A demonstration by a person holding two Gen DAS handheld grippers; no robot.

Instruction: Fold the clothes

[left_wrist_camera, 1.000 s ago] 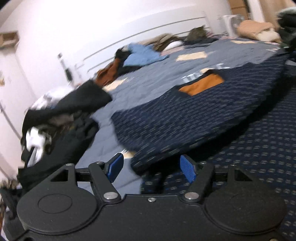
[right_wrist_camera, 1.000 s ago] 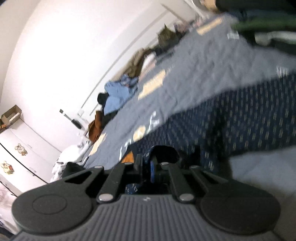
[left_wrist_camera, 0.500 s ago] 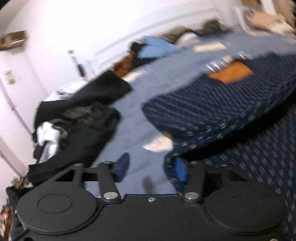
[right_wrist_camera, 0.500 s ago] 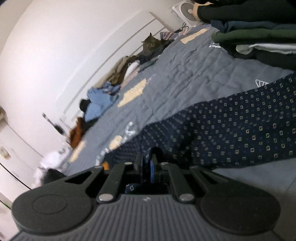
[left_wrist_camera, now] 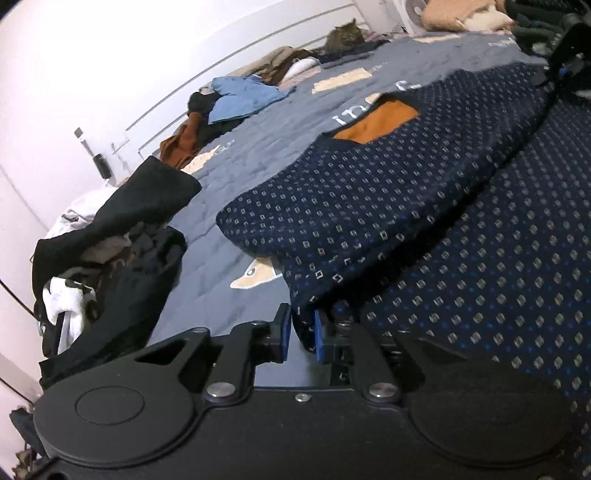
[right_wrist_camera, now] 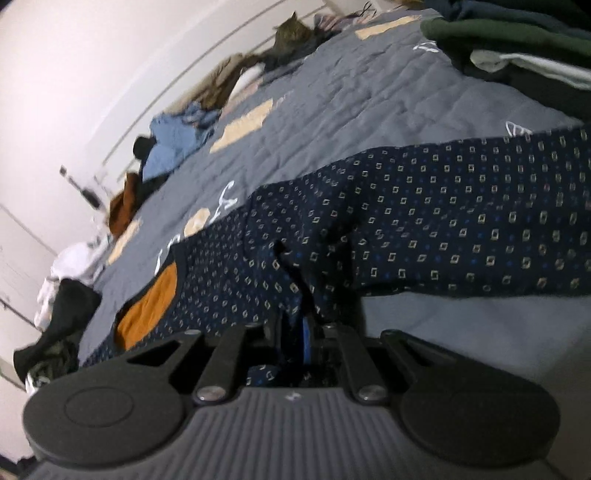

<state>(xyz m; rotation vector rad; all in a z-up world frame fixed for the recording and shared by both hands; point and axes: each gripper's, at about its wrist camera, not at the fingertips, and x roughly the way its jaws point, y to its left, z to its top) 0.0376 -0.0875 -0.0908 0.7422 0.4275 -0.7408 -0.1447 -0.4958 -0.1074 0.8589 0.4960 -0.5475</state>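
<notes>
A fold of the navy patterned shirt (left_wrist_camera: 369,206) is pinched by the left gripper (left_wrist_camera: 302,334), whose jaws have just closed, and another by the right gripper (right_wrist_camera: 295,332).

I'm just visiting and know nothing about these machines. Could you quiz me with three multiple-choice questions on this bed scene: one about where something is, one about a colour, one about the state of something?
1. Where is the cat?
A. at the far end of the bed, by the wall
B. on the patterned shirt
C. on the floor

2. What colour shows inside the neck of the patterned shirt?
A. green
B. orange
C. white

3. What is the left tool doing?
A. hanging open above the bed
B. pinching an edge of the shirt
C. holding a sock

Answers:
1 A, it sits beyond the light blue garment, next to the wall.
2 B, an orange patch shows at the collar.
3 B, shirt cloth sits between its blue pads.
</notes>
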